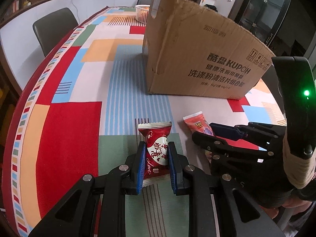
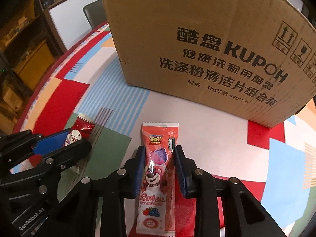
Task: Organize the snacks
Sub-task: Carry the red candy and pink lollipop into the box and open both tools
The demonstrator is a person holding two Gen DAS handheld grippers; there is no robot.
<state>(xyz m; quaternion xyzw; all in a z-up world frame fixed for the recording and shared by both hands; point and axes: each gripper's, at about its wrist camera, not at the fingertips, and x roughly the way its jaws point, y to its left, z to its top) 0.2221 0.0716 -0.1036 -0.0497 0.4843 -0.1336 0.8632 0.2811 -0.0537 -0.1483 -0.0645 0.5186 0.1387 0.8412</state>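
A: Start at the left. What has the left gripper (image 1: 156, 154) got?

B: Its blue-padded fingers (image 1: 140, 164) pinch a dark red candy packet (image 1: 156, 148) by its two long sides. The packet has a white oval label and crimped ends, and it points away toward the box, over a green patch of the table (image 1: 69, 130) cloth.

A: And beside it?

B: The right gripper (image 2: 159, 158), just to the right. Its fingers (image 2: 178, 164) are closed on the long edges of a pink lollipop packet (image 2: 156, 177) printed with a pink bear and berries. The packet's far end sticks out past the fingertips toward the box.

A: Do the two packets touch?

B: No, they lie near each other but apart, roughly parallel.

A: What is behind them?

B: A brown cardboard box (image 1: 197, 55) with black lettering stands on the table beyond both packets, its top edge torn and open. Far back on the left, past the box, a white slatted basket (image 1: 143, 12) sits on the cloth.
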